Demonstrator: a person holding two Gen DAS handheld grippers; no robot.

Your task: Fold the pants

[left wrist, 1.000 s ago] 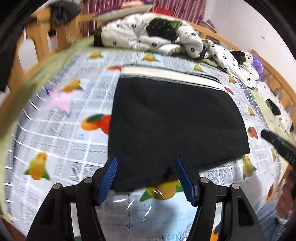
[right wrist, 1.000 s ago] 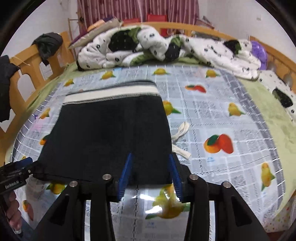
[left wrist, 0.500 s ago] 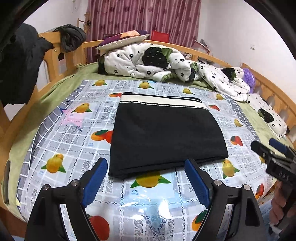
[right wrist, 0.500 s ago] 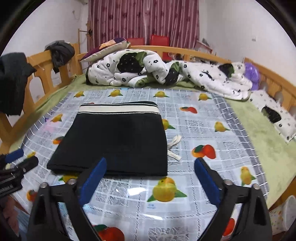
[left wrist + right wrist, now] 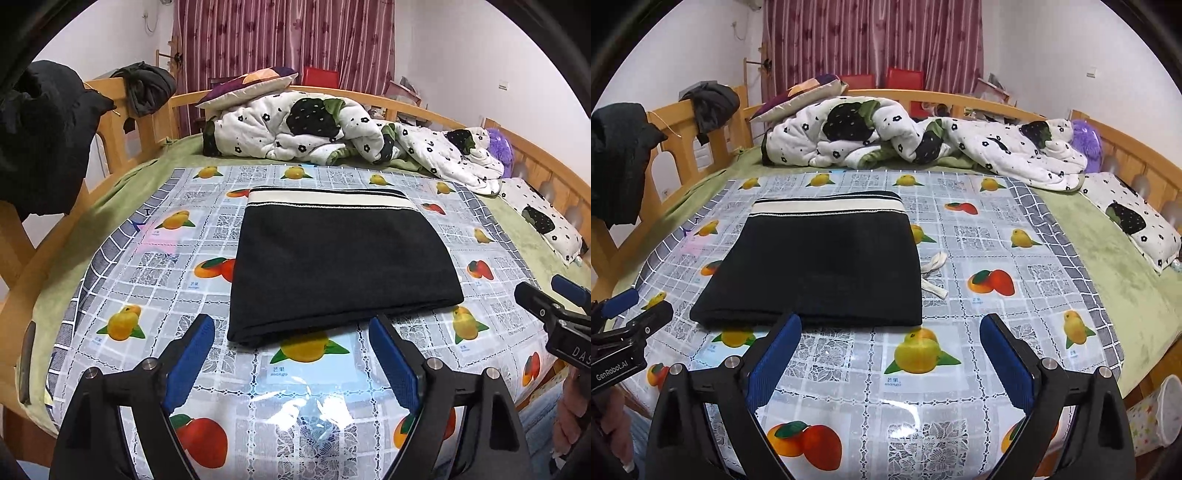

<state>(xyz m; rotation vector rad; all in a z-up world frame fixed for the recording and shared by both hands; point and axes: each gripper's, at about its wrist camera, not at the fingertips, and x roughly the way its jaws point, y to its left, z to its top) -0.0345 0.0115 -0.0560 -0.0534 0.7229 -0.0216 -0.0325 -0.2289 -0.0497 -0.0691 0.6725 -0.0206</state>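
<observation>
- The left gripper (image 5: 291, 343) is held low over the near edge of the fruit-print plastic sheet (image 5: 310, 391), its blue-padded jaws spread wide with nothing between them.
- The right gripper (image 5: 890, 343) is held in the same level, forward-pointing pose, jaws likewise wide and empty, just short of the pants.
- The black pants (image 5: 336, 266) are seen folded into a flat rectangle on the sheet, the cream-striped waistband (image 5: 328, 197) turned to the far side and the folded edge toward the grippers.
- The long axis of the bundle cannot be told through the fisheye distortion.
- A white drawstring (image 5: 932, 273) is seen lying just beside the pants' right edge.
- A crumpled floral quilt (image 5: 923, 140) is heaped at the far end of the bed.
</observation>
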